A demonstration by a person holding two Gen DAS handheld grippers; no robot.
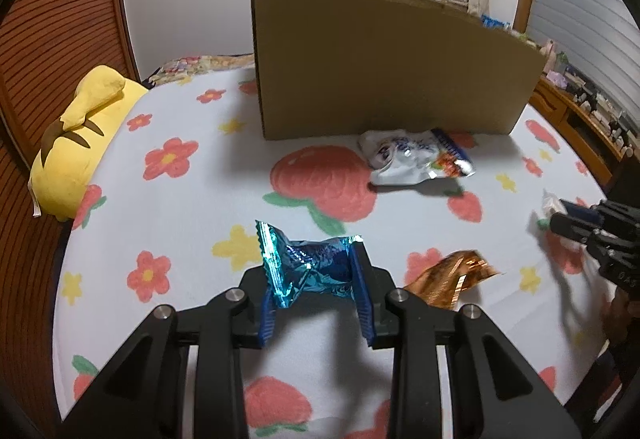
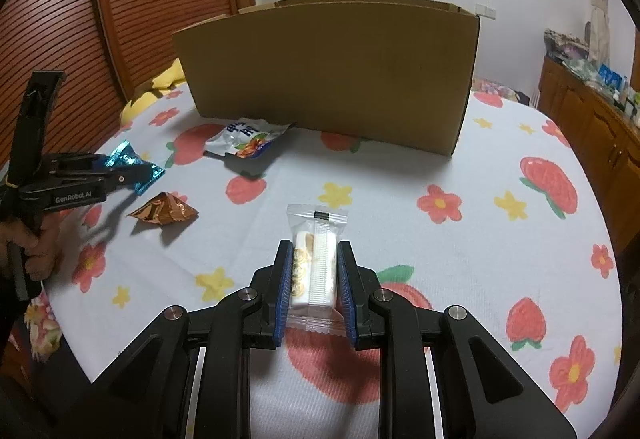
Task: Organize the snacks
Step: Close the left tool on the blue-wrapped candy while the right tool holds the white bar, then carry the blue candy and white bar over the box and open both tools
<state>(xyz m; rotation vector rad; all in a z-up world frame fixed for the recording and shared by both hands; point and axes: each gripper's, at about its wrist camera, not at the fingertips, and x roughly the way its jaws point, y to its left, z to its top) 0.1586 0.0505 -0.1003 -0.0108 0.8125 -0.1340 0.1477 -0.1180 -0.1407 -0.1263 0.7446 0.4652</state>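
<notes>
While held | white snack pack (image 2: 314, 271) long axis along right gripper (image 2: 314, 259) fingers

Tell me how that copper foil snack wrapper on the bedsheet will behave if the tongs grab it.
The copper foil wrapper looks crumpled into a peaked, tent-like shape, so it will probably crush and crinkle rather than stay stiff. Its shiny surface may slide between pads. It seems light and is unlikely to roll on the flowered sheet.
</notes>
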